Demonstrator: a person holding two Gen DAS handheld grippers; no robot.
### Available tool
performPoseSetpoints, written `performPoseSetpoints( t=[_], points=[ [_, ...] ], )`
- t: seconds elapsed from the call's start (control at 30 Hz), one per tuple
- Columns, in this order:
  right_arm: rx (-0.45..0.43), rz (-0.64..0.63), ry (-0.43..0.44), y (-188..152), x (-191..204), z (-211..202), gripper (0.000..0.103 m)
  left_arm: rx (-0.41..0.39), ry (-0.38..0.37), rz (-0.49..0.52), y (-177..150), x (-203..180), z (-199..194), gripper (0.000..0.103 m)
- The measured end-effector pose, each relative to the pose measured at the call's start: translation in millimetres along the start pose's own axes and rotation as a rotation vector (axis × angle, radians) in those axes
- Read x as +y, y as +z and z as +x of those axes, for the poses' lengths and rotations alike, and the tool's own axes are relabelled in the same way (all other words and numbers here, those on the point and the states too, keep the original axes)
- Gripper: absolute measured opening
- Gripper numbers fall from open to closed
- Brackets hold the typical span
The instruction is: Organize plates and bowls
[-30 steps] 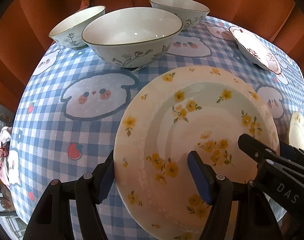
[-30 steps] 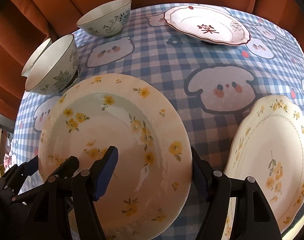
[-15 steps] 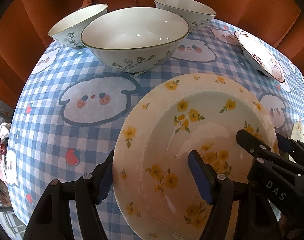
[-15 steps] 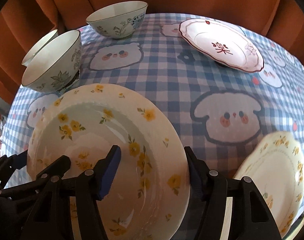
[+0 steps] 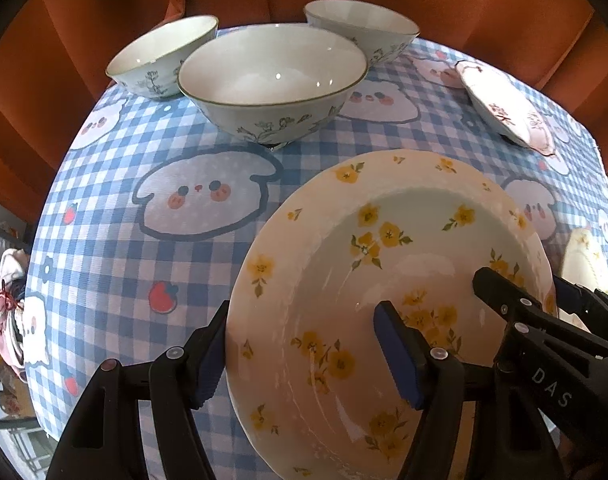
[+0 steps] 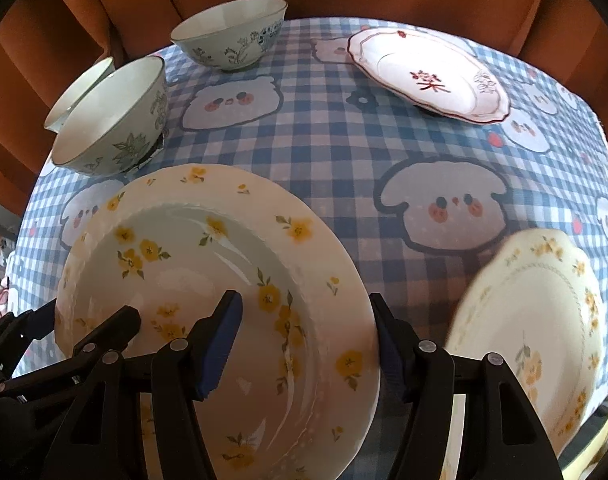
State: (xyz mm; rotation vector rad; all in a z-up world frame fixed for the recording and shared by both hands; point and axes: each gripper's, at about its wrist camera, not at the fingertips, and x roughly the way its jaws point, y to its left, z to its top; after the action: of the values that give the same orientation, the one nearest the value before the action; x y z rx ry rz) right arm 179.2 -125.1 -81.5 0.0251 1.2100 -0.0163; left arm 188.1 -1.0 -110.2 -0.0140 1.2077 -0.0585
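Note:
A cream plate with yellow flowers [image 5: 384, 264] is held above the checked tablecloth [image 5: 144, 248] by both grippers. My left gripper [image 5: 304, 352] is shut on its left rim, one finger under and one inside. My right gripper [image 6: 308, 344] is shut on its right rim [image 6: 356, 320] the same way. Three pale floral bowls [image 5: 272, 84] stand at the back left. A white plate with a red mark [image 6: 428, 72] sits at the back right. Another yellow-flowered plate [image 6: 536, 328] lies at the right.
Orange curtains [image 5: 84, 8] hang close behind the table. The table's right edge [image 6: 600, 128] drops off near the red-marked plate. Pink cloth [image 5: 4, 280] lies beyond the left edge.
The yellow-flowered plate has risen off the cloth in both grippers and tilted. Both views have pulled back, so the bowls and the other plates look farther away.

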Motion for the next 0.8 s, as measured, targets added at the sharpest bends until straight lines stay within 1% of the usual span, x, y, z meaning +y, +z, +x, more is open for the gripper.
performPoseSetpoints(
  t=[0.2,0.37,0.5,0.63,0.8],
  points=[
    [-0.038,0.037,-0.030,-14.6,2.8,-26.2,0.067,-0.022,-0.035,0.039,-7.8,3.4,-19.0,0.070],
    [-0.058,0.072,-0.053,-27.6,1.4,-47.8,0.067,-0.036,-0.051,0.072,-16.5,-4.3,-34.9,0.070],
    [-0.072,0.095,-0.060,-35.5,-4.5,-60.3,0.067,-0.031,-0.068,0.080,-20.0,-17.4,-45.4,0.070],
    [-0.089,0.109,-0.055,-41.2,-16.6,-69.3,0.067,-0.052,-0.060,0.099,-20.5,-36.1,-53.0,0.070],
    [-0.094,0.104,-0.031,-43.1,-40.7,-74.9,0.067,-0.064,-0.041,0.088,-21.9,-62.2,-60.2,0.070]
  ],
)
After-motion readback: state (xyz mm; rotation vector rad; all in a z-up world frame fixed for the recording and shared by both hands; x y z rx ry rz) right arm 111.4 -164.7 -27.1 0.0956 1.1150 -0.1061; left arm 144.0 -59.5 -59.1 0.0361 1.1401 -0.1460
